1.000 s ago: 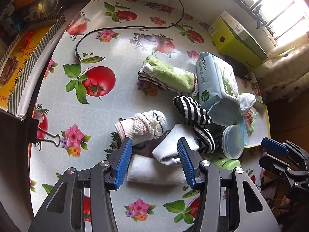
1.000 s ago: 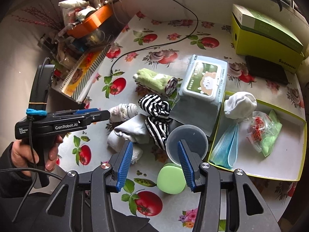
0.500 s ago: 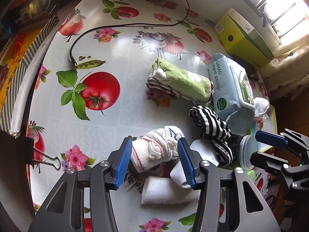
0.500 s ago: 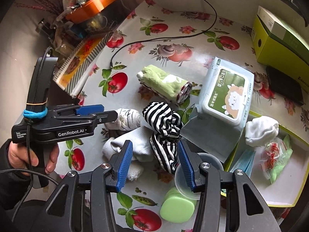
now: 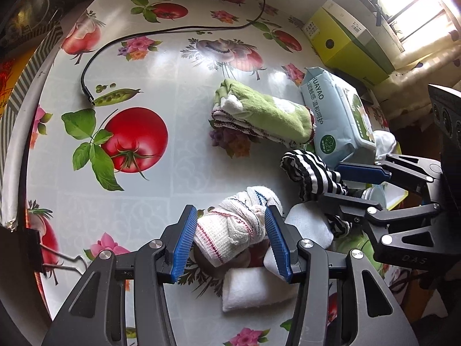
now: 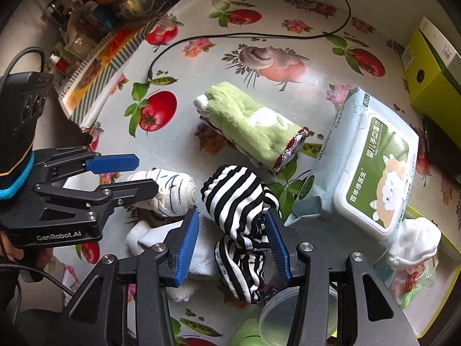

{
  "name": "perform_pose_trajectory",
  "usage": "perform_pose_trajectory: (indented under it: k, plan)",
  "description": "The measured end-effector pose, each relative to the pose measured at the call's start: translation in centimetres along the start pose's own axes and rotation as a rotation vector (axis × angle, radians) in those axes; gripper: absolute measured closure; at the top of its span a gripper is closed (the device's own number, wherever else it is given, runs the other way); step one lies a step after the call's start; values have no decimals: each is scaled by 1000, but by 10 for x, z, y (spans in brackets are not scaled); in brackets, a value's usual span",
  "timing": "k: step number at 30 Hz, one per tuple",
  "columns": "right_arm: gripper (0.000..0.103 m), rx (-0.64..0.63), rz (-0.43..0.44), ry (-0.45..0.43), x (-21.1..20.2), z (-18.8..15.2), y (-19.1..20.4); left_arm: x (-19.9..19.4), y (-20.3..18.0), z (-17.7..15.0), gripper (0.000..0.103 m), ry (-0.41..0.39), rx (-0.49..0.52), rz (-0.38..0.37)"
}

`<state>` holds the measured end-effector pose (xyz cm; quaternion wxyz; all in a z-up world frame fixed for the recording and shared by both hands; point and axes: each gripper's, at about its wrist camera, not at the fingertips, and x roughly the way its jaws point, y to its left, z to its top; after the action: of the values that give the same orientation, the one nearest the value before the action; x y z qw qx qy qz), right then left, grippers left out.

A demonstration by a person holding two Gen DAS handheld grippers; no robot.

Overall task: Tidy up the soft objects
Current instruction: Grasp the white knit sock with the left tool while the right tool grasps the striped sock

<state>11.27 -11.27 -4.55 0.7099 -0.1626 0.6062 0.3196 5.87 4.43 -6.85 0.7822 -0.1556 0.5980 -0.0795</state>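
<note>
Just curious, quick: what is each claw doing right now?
Left gripper: open around the white rolled sock.
Right gripper: open, just been closing, around the striped sock.

Black-and-white stripes on the sock (image 6: 234, 194); green with white patch on the rolled towel (image 6: 250, 128); red tomatoes, pink flowers across the desk (image 5: 121, 66); blue pads (image 5: 184, 240)

A: What sits between the right gripper (image 6: 232, 242) pads?
B: The black-and-white striped sock (image 6: 239, 201); the jaws have just been closing around it, the right pad touching.
A: And to its left?
B: The left gripper (image 6: 138, 173) over a white rolled sock (image 6: 173, 193).
A: Farther off?
B: A green rolled towel (image 6: 250, 127), and a wet-wipes pack (image 6: 371, 167) to the right.
</note>
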Motion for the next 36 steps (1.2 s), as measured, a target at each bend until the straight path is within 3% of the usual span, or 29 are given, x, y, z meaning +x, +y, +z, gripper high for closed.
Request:
perform_pose_trajectory:
  k: [4, 5, 13, 23, 29, 36]
  plan:
    - [95, -35, -18, 15, 6, 0, 4, 5, 1, -2, 53, 25, 28, -20]
    - [96, -38, -20, 10, 5, 0, 4, 7, 0, -3, 52, 35, 41, -20]
    - [97, -27, -4, -44, -14, -1, 3, 10, -4, -10, 51, 79, 101, -44]
    - [97, -19, -1, -54, -18, -5, 6, 30, -12, -14, 51, 126, 91, 11]
    - [97, -3, 11, -94, -36, -5, 3, 29, -15, -18, 57, 81, 31, 16]
    - [97, 52, 51, -164, -63, -10, -5, 2, -6, -22, 58, 8, -47, 18]
